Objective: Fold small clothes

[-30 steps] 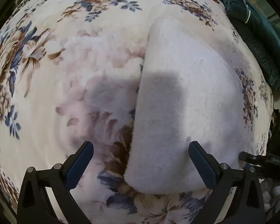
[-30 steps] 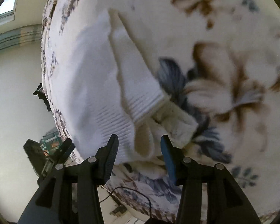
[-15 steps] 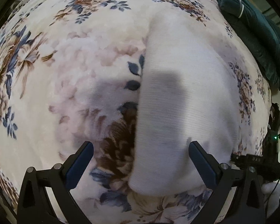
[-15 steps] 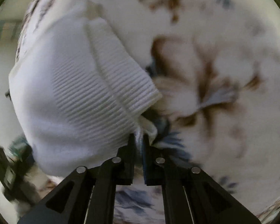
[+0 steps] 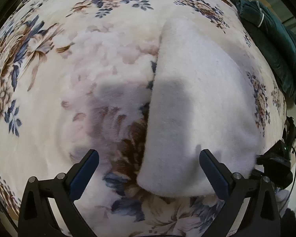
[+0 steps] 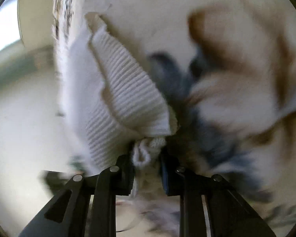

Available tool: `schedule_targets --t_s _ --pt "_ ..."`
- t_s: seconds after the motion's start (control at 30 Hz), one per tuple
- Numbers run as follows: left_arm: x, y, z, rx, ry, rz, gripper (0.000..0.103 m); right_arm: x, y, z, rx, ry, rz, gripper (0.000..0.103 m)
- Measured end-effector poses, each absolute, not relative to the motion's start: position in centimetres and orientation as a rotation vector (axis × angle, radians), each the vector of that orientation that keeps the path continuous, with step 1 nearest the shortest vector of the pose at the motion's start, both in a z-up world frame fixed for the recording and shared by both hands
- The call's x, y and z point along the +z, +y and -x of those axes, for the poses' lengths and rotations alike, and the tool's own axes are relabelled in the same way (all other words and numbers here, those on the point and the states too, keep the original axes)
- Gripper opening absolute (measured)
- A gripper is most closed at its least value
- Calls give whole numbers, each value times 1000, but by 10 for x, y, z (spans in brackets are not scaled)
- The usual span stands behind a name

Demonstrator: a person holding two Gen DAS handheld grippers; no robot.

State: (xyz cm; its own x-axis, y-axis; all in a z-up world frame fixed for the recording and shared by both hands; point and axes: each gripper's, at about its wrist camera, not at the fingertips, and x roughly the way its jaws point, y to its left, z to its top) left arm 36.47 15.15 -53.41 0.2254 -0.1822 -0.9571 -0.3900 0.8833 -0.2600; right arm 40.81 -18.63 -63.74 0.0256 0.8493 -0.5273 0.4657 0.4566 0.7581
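Soft daylight, square shadow mid-frame on the left view, heavy motion blur on the right, fisheye-warped edges.

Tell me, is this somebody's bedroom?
Probably a bedroom or living room at home. A fluffy flowered blanket covers a bed or sofa, a white knitted garment lies on it, and a dark green jacket lies at the edge.
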Motion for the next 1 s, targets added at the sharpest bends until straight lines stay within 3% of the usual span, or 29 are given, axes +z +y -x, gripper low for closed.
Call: schedule_targets --t_s 0.13,0.23,0.3,0.37,0.47,0.57,0.83,1.0 --pt "-536 159 -361 159 1349 540 103 -651 -196 -393 575 1483 -1498 22" --pt "-533 166 -357 170 1341 559 103 -673 -220 -381 365 1588 -1281 22" --pt "-527 170 -357 165 1324 555 103 -672 -229 -378 375 1598 -1315 33" --pt "-525 174 -360 133 1309 570 103 -652 -232 -385 394 1613 -1197 57" --pt "-528 186 -365 66 1299 638 103 -626 -240 -403 408 1577 -1058 77" --pt "-531 201 -374 48 1262 704 103 -622 -236 -430 479 1560 -1032 85" --pt "-574 215 -419 -155 1239 916 103 -664 -184 -512 743 1666 -1036 87" --pt "-587 192 -447 -272 1272 908 103 -661 -149 -536 875 1698 -981 87"
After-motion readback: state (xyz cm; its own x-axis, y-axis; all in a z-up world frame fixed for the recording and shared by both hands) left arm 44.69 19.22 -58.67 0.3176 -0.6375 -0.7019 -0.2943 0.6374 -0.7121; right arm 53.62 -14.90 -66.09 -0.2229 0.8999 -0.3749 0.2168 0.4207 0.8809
